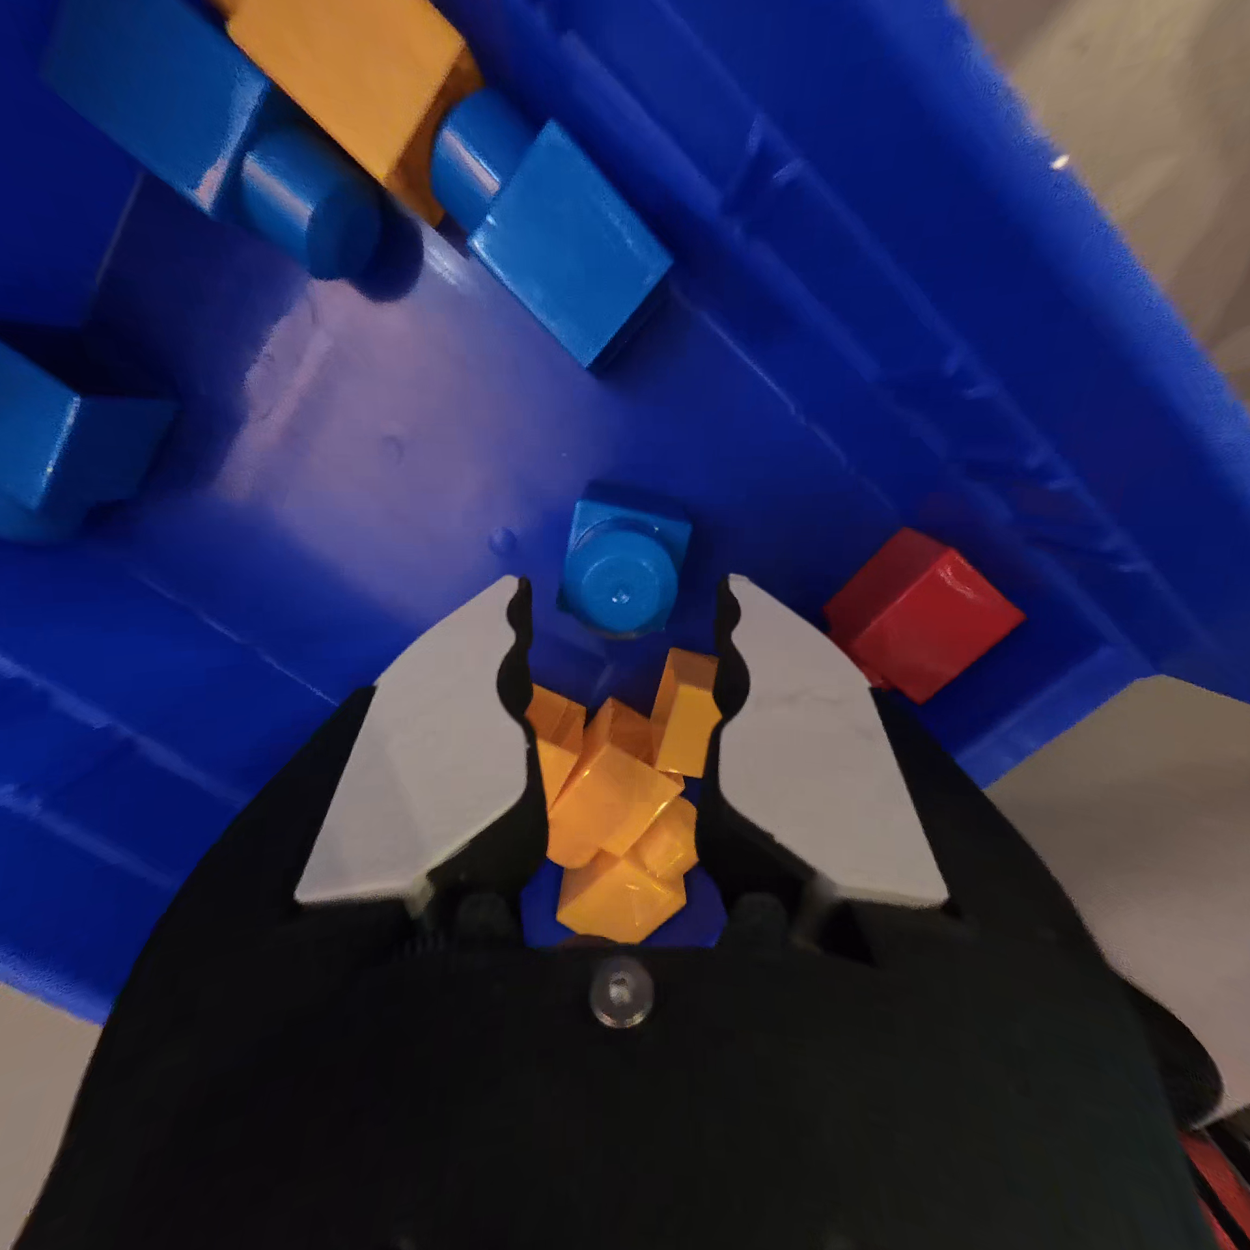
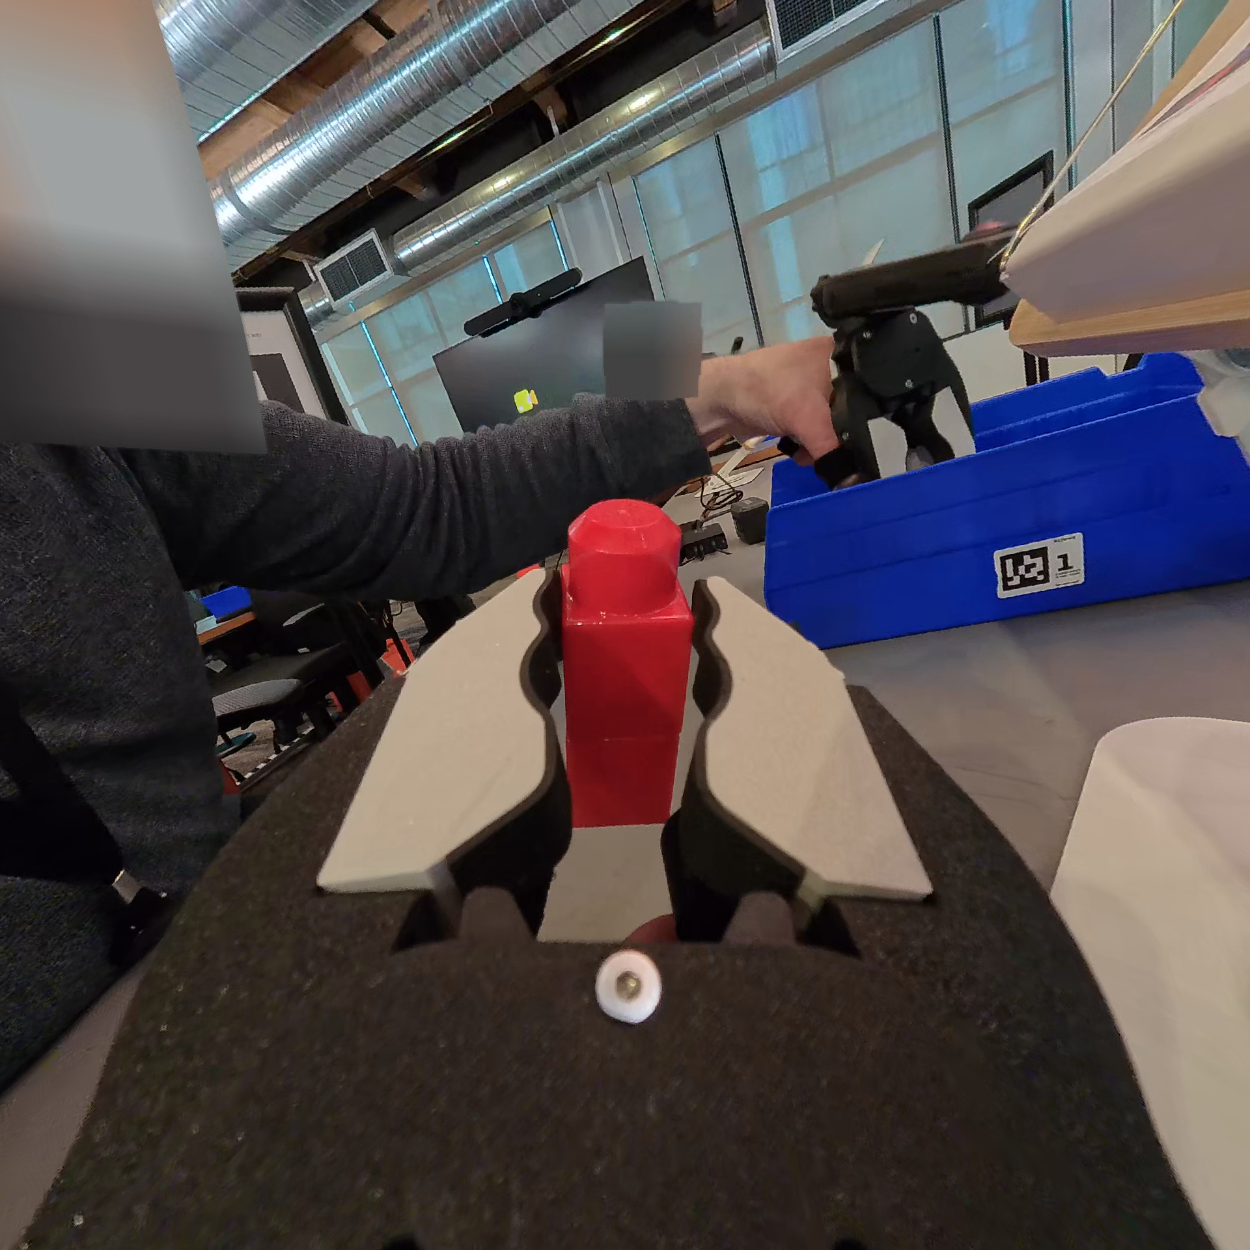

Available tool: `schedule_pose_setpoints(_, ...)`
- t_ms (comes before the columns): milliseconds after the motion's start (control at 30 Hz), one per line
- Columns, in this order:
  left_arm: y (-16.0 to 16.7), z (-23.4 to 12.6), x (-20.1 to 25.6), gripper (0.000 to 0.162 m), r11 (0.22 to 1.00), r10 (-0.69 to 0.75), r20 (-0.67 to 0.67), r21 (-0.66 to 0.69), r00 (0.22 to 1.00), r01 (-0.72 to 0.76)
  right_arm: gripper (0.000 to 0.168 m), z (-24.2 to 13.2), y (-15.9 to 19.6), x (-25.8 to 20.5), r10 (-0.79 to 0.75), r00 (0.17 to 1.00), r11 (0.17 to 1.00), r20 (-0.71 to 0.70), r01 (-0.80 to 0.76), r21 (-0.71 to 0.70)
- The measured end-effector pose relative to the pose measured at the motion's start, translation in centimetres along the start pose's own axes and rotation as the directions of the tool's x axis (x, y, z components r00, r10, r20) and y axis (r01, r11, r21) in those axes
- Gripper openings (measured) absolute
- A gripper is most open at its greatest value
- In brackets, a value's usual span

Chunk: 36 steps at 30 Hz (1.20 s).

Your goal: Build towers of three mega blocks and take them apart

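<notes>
Only your left wrist view looks down into the blue bin [image 1: 845,352], where loose blocks lie: a blue block [image 1: 40,440] at the far left, a blue pair [image 1: 568,237] flanking an orange block [image 1: 352,81] at the top, a single blue block [image 1: 626,575] stud-up just ahead of your left gripper [image 1: 626,598], and a red block [image 1: 923,612] in the corner to the right. The left tongs stand partly spread and hold nothing; small orange blocks [image 1: 622,798] lie on the bin floor beneath the gap between them.

Only your right wrist view shows the room: ducts overhead, windows, a dark screen [image 2: 527,379], and your sleeved arm [image 2: 406,487] reaching to the bin [image 2: 947,554] on the grey table [image 2: 981,690]. Your right gripper [image 2: 626,592] holds a stack of two red blocks [image 2: 626,676] upright, its fingers [image 2: 473,710] pressed against both sides, stud on top.
</notes>
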<state>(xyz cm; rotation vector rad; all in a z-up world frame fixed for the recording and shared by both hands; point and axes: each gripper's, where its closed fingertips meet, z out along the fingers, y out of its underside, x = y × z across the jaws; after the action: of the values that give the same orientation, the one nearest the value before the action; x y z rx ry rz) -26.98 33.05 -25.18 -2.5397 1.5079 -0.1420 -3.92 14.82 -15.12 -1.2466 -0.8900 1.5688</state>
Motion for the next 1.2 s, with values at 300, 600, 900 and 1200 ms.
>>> schedule_pose_setpoints(300, -0.9, -2.3, 1.2, 0.033, 0.996, -0.028, -0.03, 0.08, 0.999, 0.03, 0.036, 0.3, 0.4, -0.1, -0.022, 1.0, 0.999, -0.013, 0.021, -0.032)
schedule_pose_setpoints(600, -6.3, -14.1, 11.7, 0.033, 0.96, 0.14, -0.027, 0.248, 0.99, -0.129, 0.036, 1.3, 1.7, -0.3, -0.097, 0.994, 0.987, -0.042, 0.09, -0.13)
schedule_pose_setpoints(900, -11.4, -13.0, 24.2, 0.033, 0.922, 0.372, -0.145, 0.174, 0.917, -0.347, 0.036, 1.9, 2.7, -0.6, -0.167, 0.985, 0.968, -0.052, 0.153, -0.201)
schedule_pose_setpoints(1200, -11.9, -10.5, 26.5, 0.033, 0.921, 0.388, -0.17, 0.1, 0.906, -0.376, 0.036, 2.1, 3.3, -0.7, -0.203, 0.978, 0.953, -0.053, 0.185, -0.239)
